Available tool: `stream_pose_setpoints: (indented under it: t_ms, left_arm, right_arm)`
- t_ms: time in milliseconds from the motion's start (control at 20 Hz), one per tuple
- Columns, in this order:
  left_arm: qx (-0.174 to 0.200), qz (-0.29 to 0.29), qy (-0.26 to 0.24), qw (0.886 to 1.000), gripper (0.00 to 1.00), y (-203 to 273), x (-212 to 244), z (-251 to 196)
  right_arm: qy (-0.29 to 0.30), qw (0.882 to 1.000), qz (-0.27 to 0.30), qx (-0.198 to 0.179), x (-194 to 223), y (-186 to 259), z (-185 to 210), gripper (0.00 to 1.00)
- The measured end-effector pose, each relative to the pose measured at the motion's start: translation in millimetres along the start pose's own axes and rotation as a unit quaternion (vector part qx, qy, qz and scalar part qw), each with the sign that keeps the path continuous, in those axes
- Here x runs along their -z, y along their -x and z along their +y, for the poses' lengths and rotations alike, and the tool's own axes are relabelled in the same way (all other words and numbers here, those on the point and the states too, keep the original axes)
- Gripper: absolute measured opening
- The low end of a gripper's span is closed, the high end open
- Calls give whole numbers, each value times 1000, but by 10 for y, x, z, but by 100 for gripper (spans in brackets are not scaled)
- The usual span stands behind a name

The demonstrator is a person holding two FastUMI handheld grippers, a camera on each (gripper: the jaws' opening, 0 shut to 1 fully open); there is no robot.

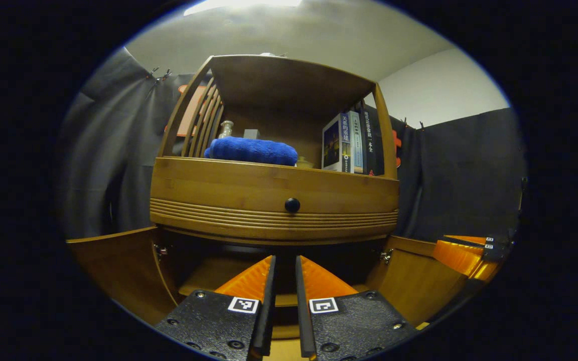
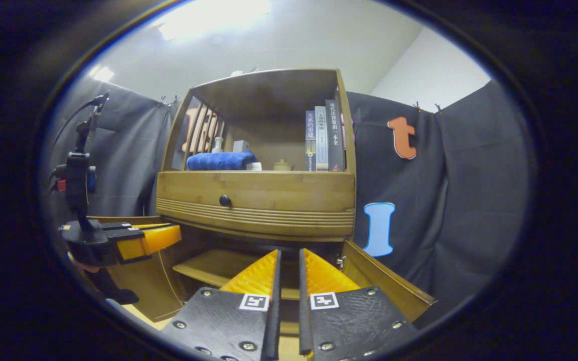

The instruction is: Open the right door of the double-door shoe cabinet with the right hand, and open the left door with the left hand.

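Shoe cabinet (image 1: 274, 200) doors stand open; lower interior dark, indistinct.

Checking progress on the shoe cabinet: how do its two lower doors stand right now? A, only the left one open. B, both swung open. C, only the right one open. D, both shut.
B: the left door and the right door both angle outward, baring the inner shelf.

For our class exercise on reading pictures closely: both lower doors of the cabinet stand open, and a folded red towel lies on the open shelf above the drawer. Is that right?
One detail is wrong: the towel is blue, not red, as the left gripper view shows. The rest holds: the left door and the right door of the cabinet stand open, and the towel lies on the shelf above the drawer.
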State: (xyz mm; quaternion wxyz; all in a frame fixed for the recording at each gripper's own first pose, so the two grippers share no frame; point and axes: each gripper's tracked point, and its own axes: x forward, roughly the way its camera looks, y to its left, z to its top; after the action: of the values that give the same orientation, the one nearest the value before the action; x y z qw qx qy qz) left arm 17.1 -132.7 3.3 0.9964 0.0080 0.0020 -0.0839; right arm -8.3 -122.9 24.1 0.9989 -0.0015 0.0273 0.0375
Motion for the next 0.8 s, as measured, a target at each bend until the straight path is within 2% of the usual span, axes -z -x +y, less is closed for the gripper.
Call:
stream_pose_setpoints:
  t_ms: [100, 150, 200, 250, 300, 350, 400, 800]
  left_arm:
    - [12, 4, 2, 1000, 24, -55, 36, -129]
    - [14, 4, 0, 1000, 30, -92, 45, -185]
    - [15, 1, -2, 1000, 53, -102, 39, -230]
    - [13, -6, -3, 1000, 60, -124, 20, -257]
    - [19, -12, -1, 1000, 89, -94, -59, -332]
    - [23, -17, 2, 1000, 99, -161, -24, -375]
    - [25, -20, 3, 999, 95, -161, -42, -398]
    - [29, -18, -8, 999, 96, -233, -42, -527]
  right_arm:
    - [-7, 1000, 0, 0, 10, 35, 7, 16]
    - [-9, 1000, -1, 0, 0, 45, -11, 19]
    - [-9, 1000, -4, -1, -17, 58, -24, 21]
    - [-7, 1000, -6, -1, -26, 65, -41, 40]
    - [-4, 1000, -9, -2, -43, 55, -58, 59]
    - [-2, 1000, -13, 1, -54, 40, -92, 78]
    - [-3, 1000, -17, 4, -77, 44, -110, 97]
    - [-11, 999, -31, 11, -158, 86, -245, 98]
